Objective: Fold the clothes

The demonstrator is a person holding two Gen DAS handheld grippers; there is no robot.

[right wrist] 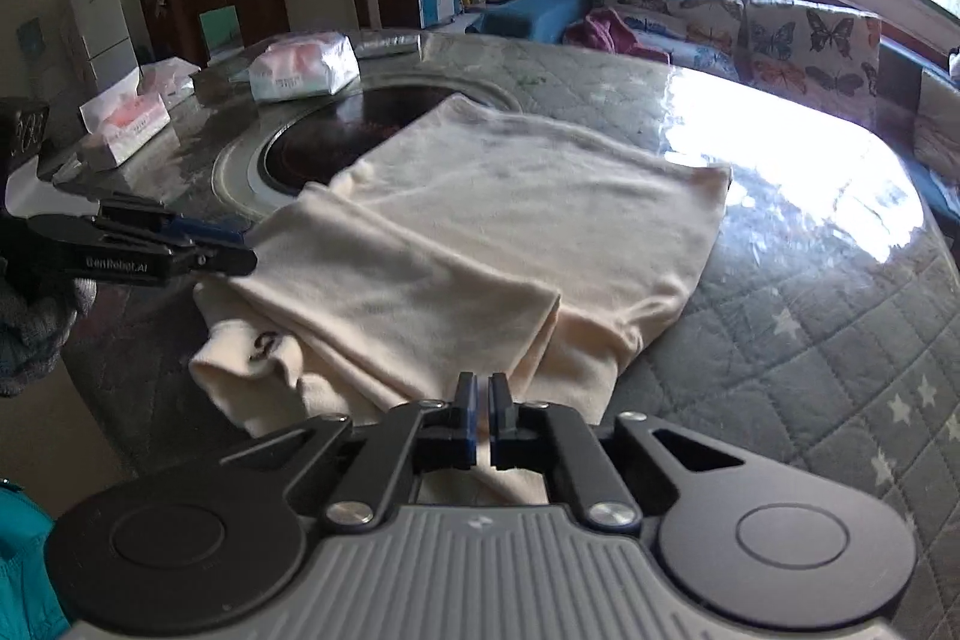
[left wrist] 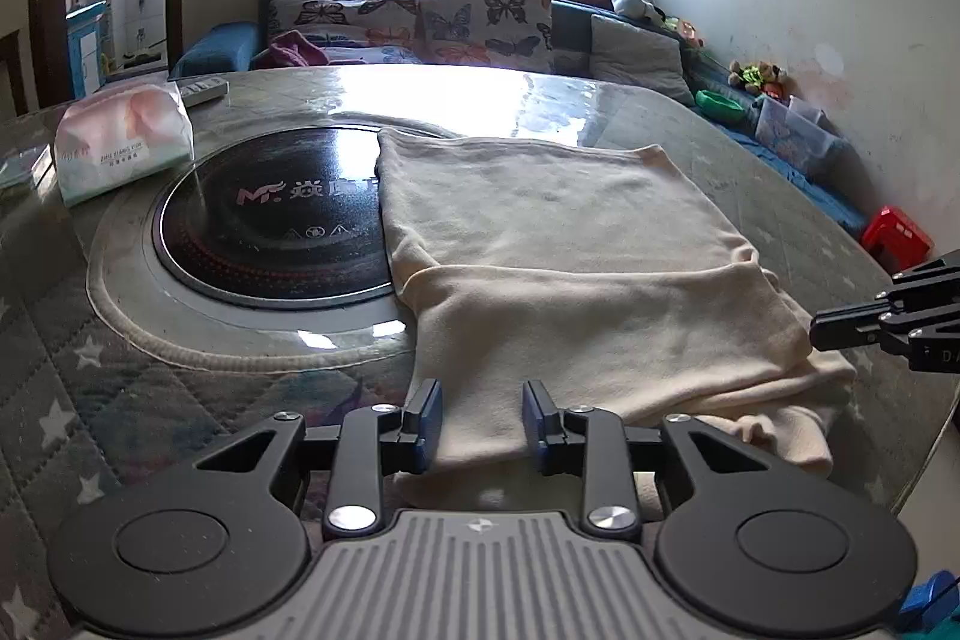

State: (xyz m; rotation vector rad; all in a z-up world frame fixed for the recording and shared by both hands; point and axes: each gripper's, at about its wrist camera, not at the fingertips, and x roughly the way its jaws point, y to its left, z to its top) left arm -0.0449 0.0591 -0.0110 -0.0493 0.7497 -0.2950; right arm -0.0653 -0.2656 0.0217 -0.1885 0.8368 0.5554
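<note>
Cream garment (left wrist: 558, 244) lies part-folded on the quilted worktop (left wrist: 120, 376). Its near edge passes between the left gripper (left wrist: 482, 424) jaws, which stand apart, and the right gripper (right wrist: 483, 421) jaws are pinched onto its hem (a tissue pack (left wrist: 120, 142) sits beyond, tissues showing through the wrap).

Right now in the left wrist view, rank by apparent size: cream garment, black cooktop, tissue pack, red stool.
1. cream garment
2. black cooktop
3. tissue pack
4. red stool, though it sits farther away, so its true size is unsure.
</note>
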